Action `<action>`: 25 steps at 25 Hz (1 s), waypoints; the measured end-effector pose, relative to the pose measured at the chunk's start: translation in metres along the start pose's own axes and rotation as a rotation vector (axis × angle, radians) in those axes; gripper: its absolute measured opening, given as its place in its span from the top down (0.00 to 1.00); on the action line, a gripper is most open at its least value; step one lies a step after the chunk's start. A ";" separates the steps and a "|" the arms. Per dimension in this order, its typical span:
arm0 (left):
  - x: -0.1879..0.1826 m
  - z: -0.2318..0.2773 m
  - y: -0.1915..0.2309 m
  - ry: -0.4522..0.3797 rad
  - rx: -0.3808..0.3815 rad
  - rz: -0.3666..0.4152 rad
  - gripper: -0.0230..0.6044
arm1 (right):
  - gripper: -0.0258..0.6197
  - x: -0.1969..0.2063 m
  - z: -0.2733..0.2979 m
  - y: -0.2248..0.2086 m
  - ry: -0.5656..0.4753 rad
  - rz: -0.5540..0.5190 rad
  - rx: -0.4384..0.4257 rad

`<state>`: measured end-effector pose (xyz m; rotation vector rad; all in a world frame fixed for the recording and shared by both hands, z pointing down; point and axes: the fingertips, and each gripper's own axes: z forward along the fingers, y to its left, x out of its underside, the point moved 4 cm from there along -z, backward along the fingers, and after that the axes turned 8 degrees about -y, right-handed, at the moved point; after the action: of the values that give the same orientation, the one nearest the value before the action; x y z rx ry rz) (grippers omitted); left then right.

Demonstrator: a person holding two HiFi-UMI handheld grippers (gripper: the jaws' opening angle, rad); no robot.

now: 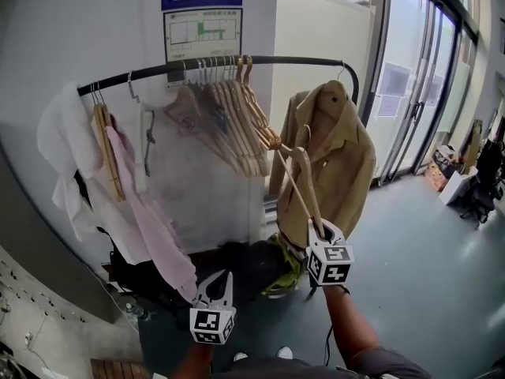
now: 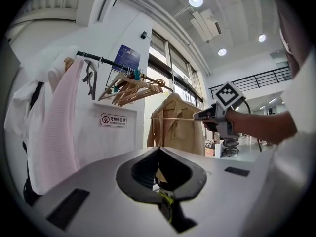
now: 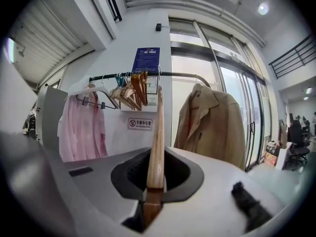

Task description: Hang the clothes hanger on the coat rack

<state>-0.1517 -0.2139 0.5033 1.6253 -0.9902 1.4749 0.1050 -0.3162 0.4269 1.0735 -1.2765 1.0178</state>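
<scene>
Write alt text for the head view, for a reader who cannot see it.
The right tongs hold a wooden hanger up toward a coat rack, whose black rail carries empty hangers, a beige jacket and a pink garment. The left tongs are lower, shut and empty.

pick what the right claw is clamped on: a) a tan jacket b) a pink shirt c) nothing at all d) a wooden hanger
D: in the right gripper view the right claw is shut on one arm of a wooden hanger, which runs up between its jaws.
</scene>
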 end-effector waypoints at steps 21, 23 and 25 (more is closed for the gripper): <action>-0.003 -0.014 -0.013 0.005 -0.141 0.006 0.95 | 0.91 -0.158 0.171 -0.066 -0.021 -0.027 -0.033; -0.003 -0.014 -0.013 0.003 -0.148 0.006 0.95 | 0.91 -0.155 0.179 -0.066 0.001 -0.019 -0.035; -0.003 -0.013 -0.013 0.002 -0.151 0.007 0.95 | 0.91 -0.149 0.184 -0.066 0.018 -0.010 -0.037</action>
<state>-0.1462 -0.1964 0.5011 1.5138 -1.0802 1.3708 0.1240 -0.5083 0.2753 1.0389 -1.2694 0.9908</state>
